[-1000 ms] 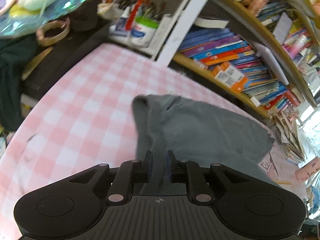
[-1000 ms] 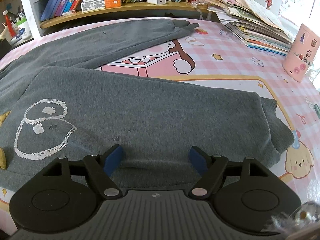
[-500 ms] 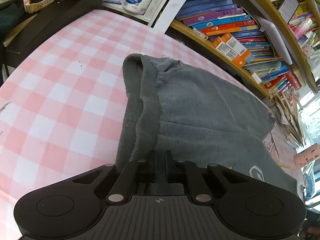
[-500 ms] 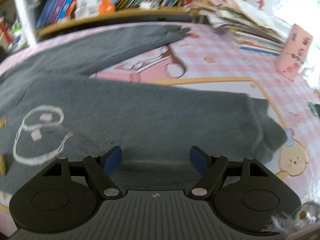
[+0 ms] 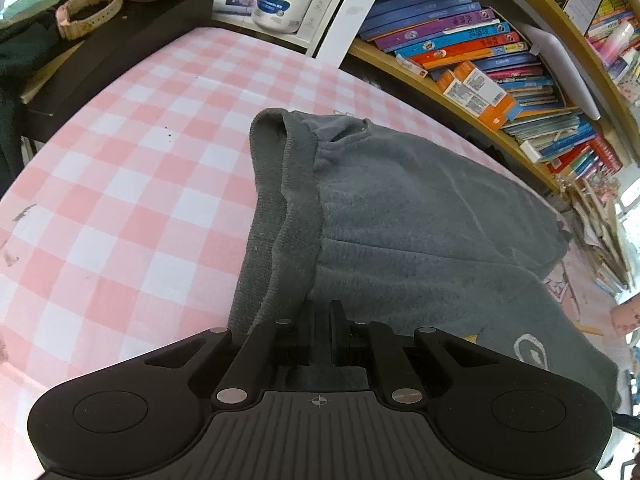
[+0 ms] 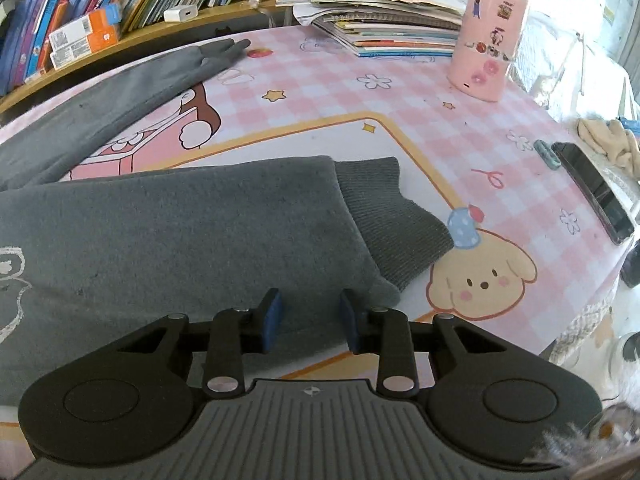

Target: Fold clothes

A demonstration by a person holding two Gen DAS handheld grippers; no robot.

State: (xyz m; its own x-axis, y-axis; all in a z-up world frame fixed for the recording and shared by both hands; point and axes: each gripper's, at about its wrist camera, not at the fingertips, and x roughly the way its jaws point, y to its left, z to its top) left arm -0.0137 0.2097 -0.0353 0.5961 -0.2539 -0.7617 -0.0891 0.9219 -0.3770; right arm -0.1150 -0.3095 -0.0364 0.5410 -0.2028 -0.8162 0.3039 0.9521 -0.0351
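Your left gripper (image 5: 320,312) sits at the bottom centre of the left wrist view, and its two fingers are pressed together on the ribbed waistband (image 5: 280,216) of the grey sweatpants (image 5: 420,216). The waistband rises from the fingers toward the middle of the frame and stands up a little from the pink checked tablecloth (image 5: 132,176), with its opening turned toward the upper part of the picture. The rest of the garment spreads to the right of the frame, and a white printed outline (image 5: 530,354) shows on it at the lower right. A curved bookshelf (image 5: 492,64) full of books runs across the upper right, and a white tub with a green lid (image 5: 282,2) stands at the top centre.

In the right wrist view, your right gripper (image 6: 310,318) is at the bottom centre with its blue pads (image 6: 272,316) apart, so it grips nothing. It hovers over the lower edge of one trouser leg (image 6: 180,240), close to the ribbed cuff (image 6: 394,220), which lies at the centre of the frame beside a printed puppy (image 6: 484,276). The other leg (image 6: 132,92) lies stretched toward the upper left. A pink cup (image 6: 490,38) stands at the upper right, next to a pile of magazines (image 6: 380,12), and a dark phone (image 6: 592,192) lies at the right edge.
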